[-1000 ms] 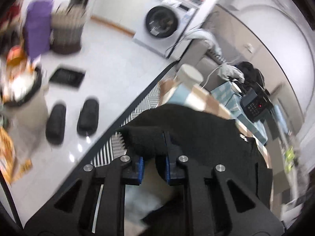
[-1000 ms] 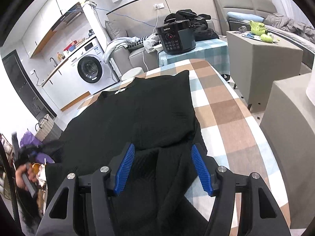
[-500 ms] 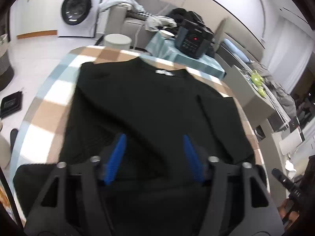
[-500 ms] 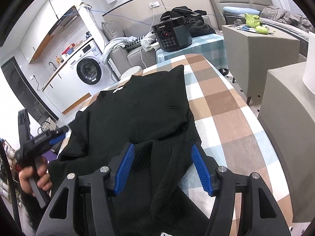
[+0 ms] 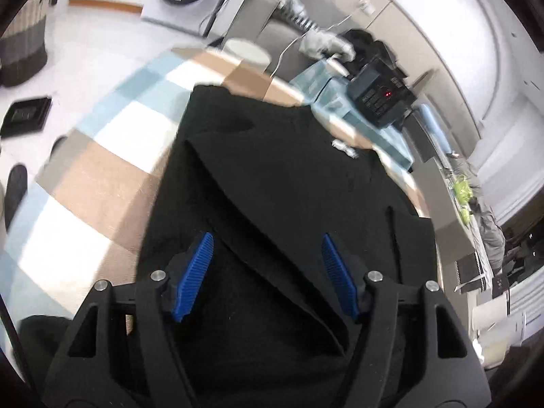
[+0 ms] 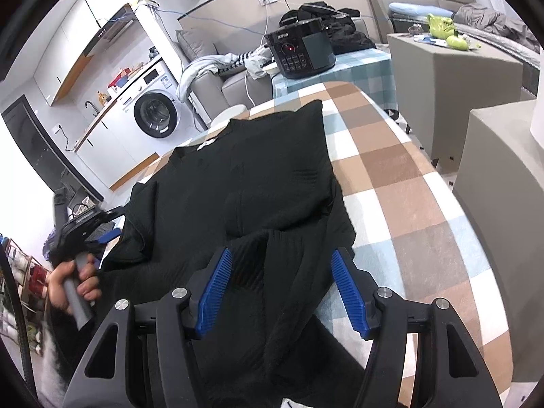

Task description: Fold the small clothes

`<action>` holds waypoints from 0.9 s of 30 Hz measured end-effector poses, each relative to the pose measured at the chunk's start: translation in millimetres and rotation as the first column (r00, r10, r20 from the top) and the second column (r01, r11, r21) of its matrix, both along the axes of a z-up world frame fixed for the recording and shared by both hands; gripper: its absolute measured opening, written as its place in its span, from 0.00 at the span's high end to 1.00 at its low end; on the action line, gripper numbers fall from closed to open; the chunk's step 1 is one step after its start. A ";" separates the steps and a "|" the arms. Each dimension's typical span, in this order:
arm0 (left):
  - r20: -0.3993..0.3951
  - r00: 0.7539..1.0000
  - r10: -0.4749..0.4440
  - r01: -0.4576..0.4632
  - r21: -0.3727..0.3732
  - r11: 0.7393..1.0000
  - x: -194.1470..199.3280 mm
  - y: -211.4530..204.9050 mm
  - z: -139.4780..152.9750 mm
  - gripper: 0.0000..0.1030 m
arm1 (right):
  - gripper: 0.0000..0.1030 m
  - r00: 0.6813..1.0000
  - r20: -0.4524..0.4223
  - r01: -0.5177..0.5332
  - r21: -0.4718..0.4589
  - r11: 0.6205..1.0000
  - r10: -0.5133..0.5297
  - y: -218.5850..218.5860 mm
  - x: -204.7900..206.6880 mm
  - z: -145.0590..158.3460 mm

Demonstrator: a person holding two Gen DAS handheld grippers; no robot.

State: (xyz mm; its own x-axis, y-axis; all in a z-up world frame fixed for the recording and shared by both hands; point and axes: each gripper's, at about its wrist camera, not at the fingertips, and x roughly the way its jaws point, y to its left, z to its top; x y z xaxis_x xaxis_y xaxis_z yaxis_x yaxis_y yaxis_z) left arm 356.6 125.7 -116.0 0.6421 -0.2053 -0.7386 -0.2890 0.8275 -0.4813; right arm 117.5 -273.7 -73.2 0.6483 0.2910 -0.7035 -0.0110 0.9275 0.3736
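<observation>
I see a black sweater (image 6: pixel 258 176) spread flat across the checkered surface (image 6: pixel 401 183), its collar toward 12 o'clock and both sleeves folded in over the body. My right gripper (image 6: pixel 282 292) hangs over the hem end with its blue pads spread wide, holding nothing. My left gripper (image 5: pixel 265 272) is just as wide open and empty above the folded left sleeve (image 5: pixel 272 224). At 12 o'clock beyond the surface stands a black cooker (image 6: pixel 299 51), and a washing machine (image 6: pixel 153 112) sits at 10 o'clock.
</observation>
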 end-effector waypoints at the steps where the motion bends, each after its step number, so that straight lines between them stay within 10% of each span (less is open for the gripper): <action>1: -0.032 0.999 0.010 -0.010 -0.008 1.000 7.0 -0.5 -8.1 0.50 | 0.39 1.000 -0.002 -0.008 0.009 1.000 0.008 1.0 1.0 -0.2; 4: -0.035 0.999 0.039 -0.039 0.001 0.999 10.8 -6.6 -15.6 0.57 | 0.39 0.999 0.002 -0.033 0.004 0.999 0.033 4.5 2.8 -0.4; 7: -0.033 0.999 0.027 -0.026 0.051 0.998 17.9 -14.8 -18.2 0.98 | 0.39 1.000 -0.001 -0.030 0.017 0.999 0.030 1.8 1.5 -2.3; 14: 0.129 0.987 -0.093 0.080 0.103 0.992 42.5 -67.8 25.0 0.98 | 0.39 1.000 -0.005 -0.001 0.005 1.000 0.001 -13.3 -5.6 0.4; 18: 0.137 0.961 -0.239 0.221 0.133 0.966 47.0 -110.2 49.8 0.77 | 0.39 1.000 0.007 0.023 0.000 1.000 -0.023 -20.8 -9.8 5.1; 20: 0.123 0.960 -0.252 0.232 0.161 0.959 40.4 -118.5 55.9 0.39 | 0.39 0.999 0.010 0.031 0.009 0.999 -0.031 -23.2 -12.7 6.1; 27: 0.138 0.975 -0.171 0.143 0.193 0.971 -25.2 -79.0 67.1 0.39 | 0.39 0.999 0.001 0.034 0.005 0.999 -0.034 -27.1 -23.2 3.0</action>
State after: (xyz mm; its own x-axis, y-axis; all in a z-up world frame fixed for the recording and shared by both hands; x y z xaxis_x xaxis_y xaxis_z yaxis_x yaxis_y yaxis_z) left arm 331.4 46.7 -48.9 0.7204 -0.1853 -0.6684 -0.0828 0.9338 -0.3482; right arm 94.4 -300.8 -70.2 0.6586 0.2719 -0.7016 0.0206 0.9256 0.3780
